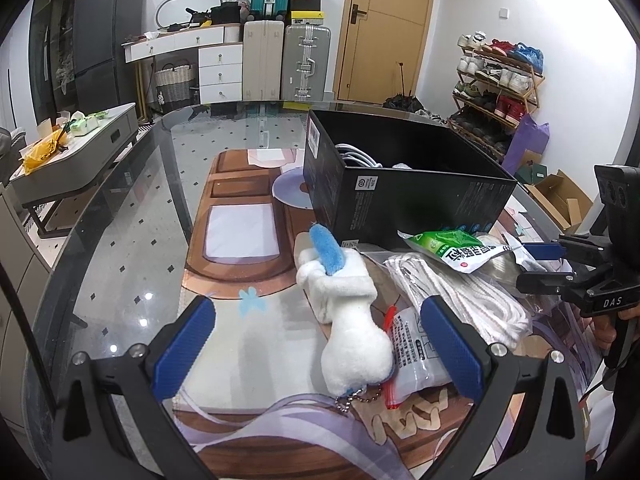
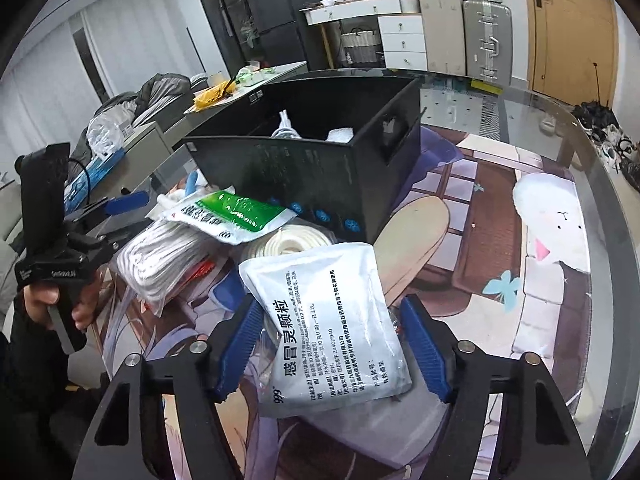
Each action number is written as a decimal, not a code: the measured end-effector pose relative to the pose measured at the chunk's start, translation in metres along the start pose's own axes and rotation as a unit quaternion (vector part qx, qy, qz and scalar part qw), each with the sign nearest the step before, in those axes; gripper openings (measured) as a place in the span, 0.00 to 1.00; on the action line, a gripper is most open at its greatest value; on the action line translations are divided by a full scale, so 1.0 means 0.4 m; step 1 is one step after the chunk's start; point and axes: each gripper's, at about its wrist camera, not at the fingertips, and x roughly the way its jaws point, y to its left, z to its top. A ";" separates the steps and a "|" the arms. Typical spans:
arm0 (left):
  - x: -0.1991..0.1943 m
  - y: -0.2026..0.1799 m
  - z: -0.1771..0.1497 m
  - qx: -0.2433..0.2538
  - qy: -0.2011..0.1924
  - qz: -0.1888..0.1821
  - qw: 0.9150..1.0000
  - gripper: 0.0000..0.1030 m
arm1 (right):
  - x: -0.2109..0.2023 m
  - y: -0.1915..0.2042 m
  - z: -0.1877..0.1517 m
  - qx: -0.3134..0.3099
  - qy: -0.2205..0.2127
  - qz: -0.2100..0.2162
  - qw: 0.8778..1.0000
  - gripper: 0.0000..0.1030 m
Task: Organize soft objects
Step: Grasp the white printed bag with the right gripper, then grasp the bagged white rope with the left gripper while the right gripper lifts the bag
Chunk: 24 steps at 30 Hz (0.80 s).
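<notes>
A white plush toy with a blue tuft (image 1: 348,312) lies on the printed mat between the spread fingers of my left gripper (image 1: 320,340), which is open around it. My right gripper (image 2: 332,344) is open, its fingers on either side of a white medicine pouch (image 2: 324,320) that rests on other bags. A black box (image 1: 400,184) stands behind; it also shows in the right wrist view (image 2: 312,168) with white cables inside. A green-and-white packet (image 2: 232,212) and a bagged white rope (image 2: 168,256) lie by the box.
A clear zip bag with red seal (image 1: 412,352) lies right of the plush. A coil of white tubing (image 2: 288,244) sits under the pouch. The glass table edge (image 1: 100,200) curves at left. A shoe rack (image 1: 496,80) and suitcases (image 1: 304,60) stand behind.
</notes>
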 end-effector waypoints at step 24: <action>-0.018 -0.020 -0.008 0.012 -0.003 -0.001 1.000 1.00 | -0.120 0.005 0.017 -0.006 -0.073 0.015 0.997 0.44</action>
